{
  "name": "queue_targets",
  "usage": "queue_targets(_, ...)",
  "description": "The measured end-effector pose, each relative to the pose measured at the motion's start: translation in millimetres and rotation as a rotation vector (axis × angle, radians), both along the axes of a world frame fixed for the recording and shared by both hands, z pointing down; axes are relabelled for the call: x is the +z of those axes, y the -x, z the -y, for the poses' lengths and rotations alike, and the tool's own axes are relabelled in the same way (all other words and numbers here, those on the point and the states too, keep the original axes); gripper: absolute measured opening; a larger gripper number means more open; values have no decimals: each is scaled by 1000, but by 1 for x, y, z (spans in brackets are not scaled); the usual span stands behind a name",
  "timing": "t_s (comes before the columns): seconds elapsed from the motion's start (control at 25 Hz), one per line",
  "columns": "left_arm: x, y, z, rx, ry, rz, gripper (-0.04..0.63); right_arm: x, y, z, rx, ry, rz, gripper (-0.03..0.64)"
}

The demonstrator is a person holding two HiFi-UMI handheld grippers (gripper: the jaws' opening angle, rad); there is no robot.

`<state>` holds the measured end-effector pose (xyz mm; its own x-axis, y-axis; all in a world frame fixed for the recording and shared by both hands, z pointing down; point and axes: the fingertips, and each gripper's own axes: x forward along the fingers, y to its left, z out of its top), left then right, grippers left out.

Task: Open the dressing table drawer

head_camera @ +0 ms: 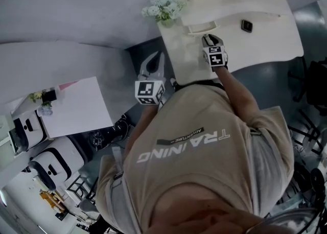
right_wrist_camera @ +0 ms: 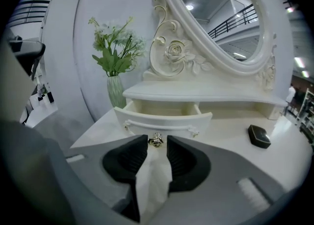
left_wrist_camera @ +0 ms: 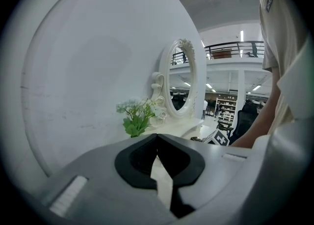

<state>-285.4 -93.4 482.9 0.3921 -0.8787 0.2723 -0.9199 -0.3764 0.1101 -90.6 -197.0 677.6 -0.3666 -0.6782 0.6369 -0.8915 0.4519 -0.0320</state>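
Note:
The white dressing table [head_camera: 265, 39] stands against the wall, and its small drawer [right_wrist_camera: 167, 122] is pulled partly out under the shelf. The drawer's metal knob [right_wrist_camera: 155, 140] sits between the tips of my right gripper [right_wrist_camera: 157, 138], whose pads stand slightly apart from it, so the gripper is open. From the head view the right gripper [head_camera: 210, 39] points at the drawer [head_camera: 202, 25]. My left gripper [head_camera: 152, 65] hangs off the table's left edge, shut and empty. In its own view the left gripper [left_wrist_camera: 157, 135] faces the wall and the table from the side.
A vase of flowers [right_wrist_camera: 115, 52] stands at the table's left corner, an oval mirror [right_wrist_camera: 221, 17] rises behind the drawer, and a small black box [right_wrist_camera: 258, 136] lies on the top to the right. A white board [head_camera: 76, 108] and chairs are on the floor at the left.

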Motion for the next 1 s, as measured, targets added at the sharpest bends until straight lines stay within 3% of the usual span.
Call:
queue_targets(0.48, 9, -38, 2, 61, 71, 0, 8, -55, -20, -31, -129, 59, 127, 107)
queue_targets(0.56, 8, -48, 4, 74, 76, -9, 8, -68, -21, -33, -150, 48, 135, 101)
queue_targets(0.76, 8, -66, 9, 91, 81, -4, 8, -98, -25, -31, -218, 2, 109, 5)
queue_targets(1.0, -1, -71, 23, 41, 69, 28, 8, -127, -39, -23, -286, -16, 166, 3)
